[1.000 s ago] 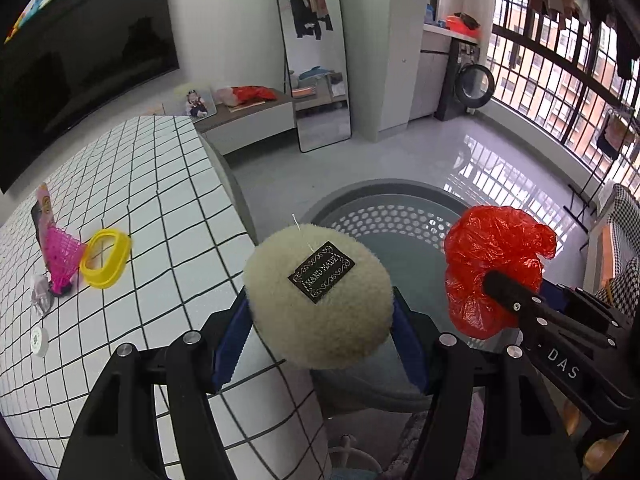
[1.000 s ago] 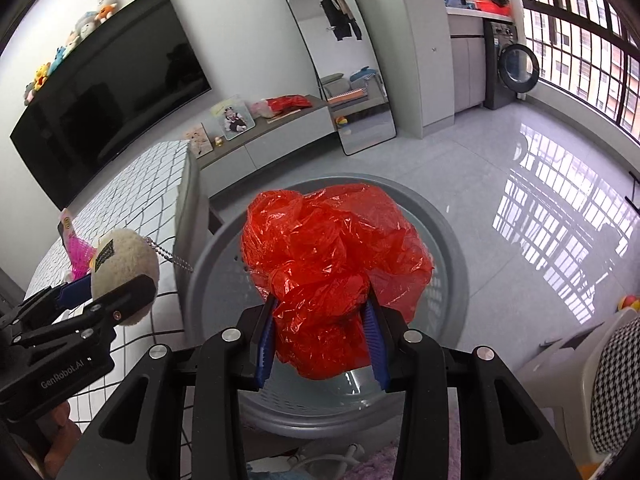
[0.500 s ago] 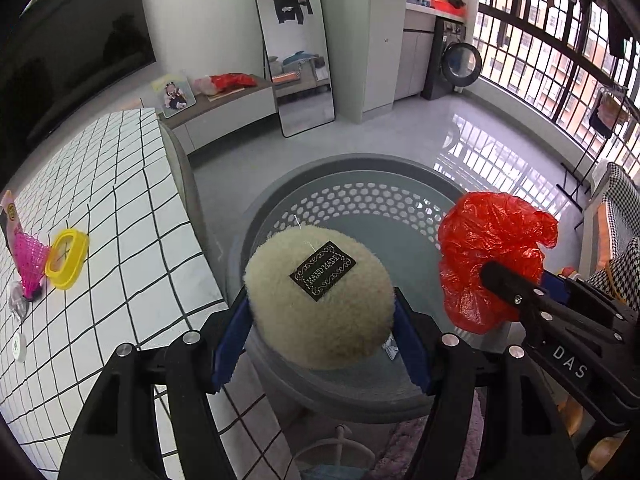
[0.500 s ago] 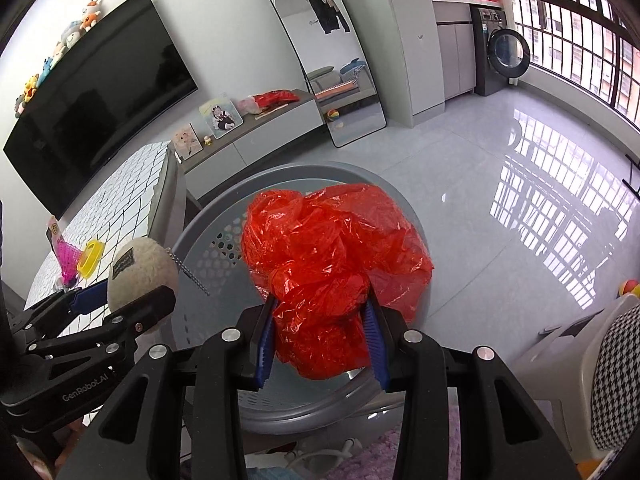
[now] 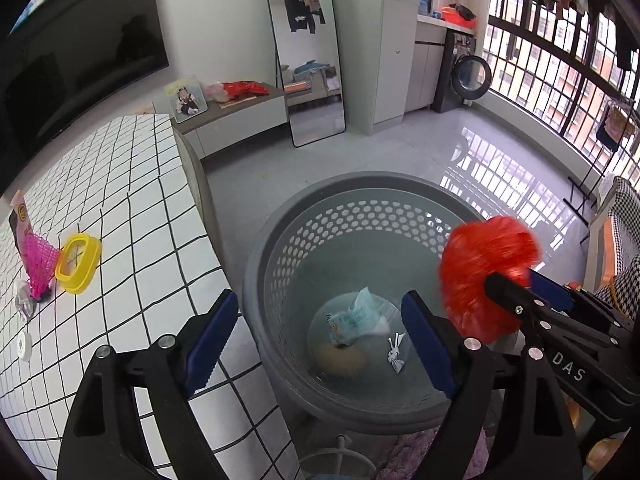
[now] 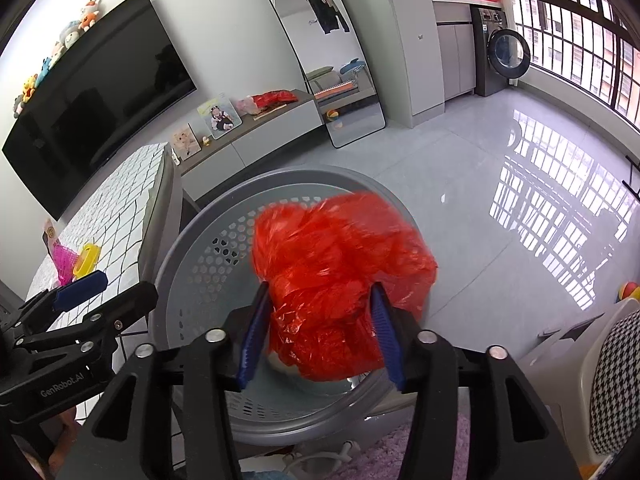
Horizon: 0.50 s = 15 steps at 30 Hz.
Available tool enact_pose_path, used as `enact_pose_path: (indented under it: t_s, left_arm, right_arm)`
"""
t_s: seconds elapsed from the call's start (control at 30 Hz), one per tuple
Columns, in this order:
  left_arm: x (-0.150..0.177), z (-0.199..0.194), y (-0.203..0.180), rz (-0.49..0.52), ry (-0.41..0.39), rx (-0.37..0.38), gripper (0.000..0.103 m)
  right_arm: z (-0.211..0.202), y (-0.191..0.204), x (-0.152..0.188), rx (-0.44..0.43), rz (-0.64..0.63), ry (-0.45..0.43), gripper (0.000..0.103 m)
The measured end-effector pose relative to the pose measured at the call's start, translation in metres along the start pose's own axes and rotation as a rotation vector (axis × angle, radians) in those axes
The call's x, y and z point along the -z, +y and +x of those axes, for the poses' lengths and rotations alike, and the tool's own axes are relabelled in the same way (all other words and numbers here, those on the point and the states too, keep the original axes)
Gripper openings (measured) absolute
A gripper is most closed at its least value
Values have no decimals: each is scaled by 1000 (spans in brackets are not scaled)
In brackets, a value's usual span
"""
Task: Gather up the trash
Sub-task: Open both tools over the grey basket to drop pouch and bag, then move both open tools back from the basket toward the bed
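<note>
- Fingers of the left gripper (image 5: 320,336) stand wide apart with nothing between them; those of the right gripper (image 6: 318,336) are clamped on a crumpled red plastic bag (image 6: 340,280).
- Beside the grey perforated basket (image 5: 360,216), on its left, a table with a white grid-patterned cloth (image 5: 132,216) runs right up against the rim; beyond the basket lies pale glossy floor tile (image 5: 420,152), with a leaning mirror (image 5: 308,52) and a low grey cabinet (image 5: 236,116) against the far wall.
- On the table, well apart from the basket, sit a yellow ring-shaped thing (image 5: 78,258) and a pink mesh piece (image 5: 36,262) just beside it.
- At the basket's bottom lie a tan fluffy ball (image 5: 340,358), a pale blue wrapper (image 5: 354,316) partly over it, and a small white scrap (image 5: 394,352) near both — all seen straight through the gap between the left fingers.
- The red bag bulges above and past the right fingers, hanging over the basket's near right rim; its edges are blurred.
- Both grippers point down and forward over the basket — the left above the rim nearest the table, the right on the opposite side.
</note>
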State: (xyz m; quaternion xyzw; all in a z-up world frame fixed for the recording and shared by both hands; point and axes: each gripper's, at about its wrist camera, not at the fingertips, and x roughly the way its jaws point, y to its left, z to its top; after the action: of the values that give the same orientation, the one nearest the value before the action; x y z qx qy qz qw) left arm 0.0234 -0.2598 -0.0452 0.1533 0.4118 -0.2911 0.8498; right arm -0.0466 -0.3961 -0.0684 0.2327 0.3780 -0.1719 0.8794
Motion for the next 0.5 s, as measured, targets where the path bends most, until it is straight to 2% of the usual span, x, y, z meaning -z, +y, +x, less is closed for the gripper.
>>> enact_pose_path:
  t_s: [0.5]
  left_arm:
    - [7,-4,7,-28,8,-8,84]
  right_arm:
    - [0,4,6,-7,3,2,52]
